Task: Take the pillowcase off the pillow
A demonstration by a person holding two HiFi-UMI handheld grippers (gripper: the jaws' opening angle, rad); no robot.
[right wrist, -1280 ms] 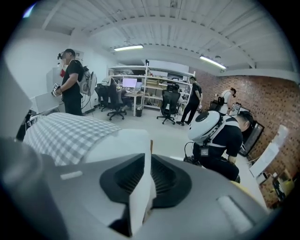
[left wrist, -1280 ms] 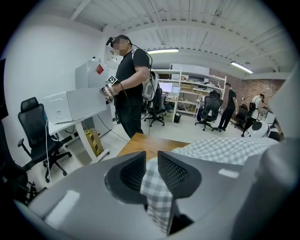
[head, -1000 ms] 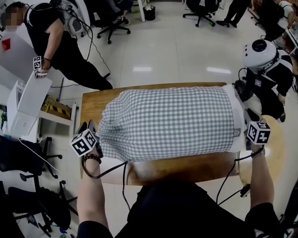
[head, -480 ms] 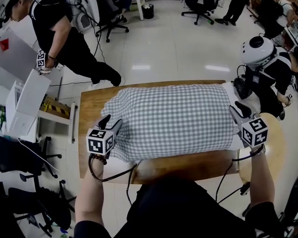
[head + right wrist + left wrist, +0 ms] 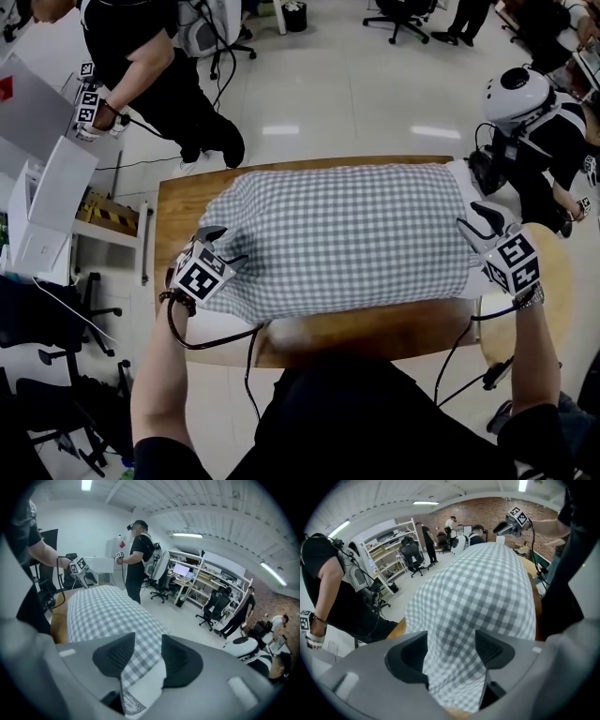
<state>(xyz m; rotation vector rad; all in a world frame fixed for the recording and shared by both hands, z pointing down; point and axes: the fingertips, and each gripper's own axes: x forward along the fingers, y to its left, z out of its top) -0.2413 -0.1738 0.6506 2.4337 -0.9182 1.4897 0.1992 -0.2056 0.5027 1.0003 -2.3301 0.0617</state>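
Note:
A pillow in a grey-and-white checked pillowcase lies lengthwise across the wooden table. Its bare white end sticks out of the case on the right. My left gripper sits over the case's left end. In the left gripper view its jaws have just been opening and stand wide, with checked cloth bulging between them, unpinched. My right gripper is at the right end. Its jaws have also been opening and straddle the case's hem and the white pillow with its label, loosely.
A person in black holding grippers stands past the table's far left corner. Another person in a white helmet is at the far right. White cabinets stand to the left, a round wooden top to the right, and office chairs farther back.
My left gripper has moved from beside the pillow's left corner onto its left end and rolled over. My right gripper rose and closed in on the right end. Both jaws opened wider.

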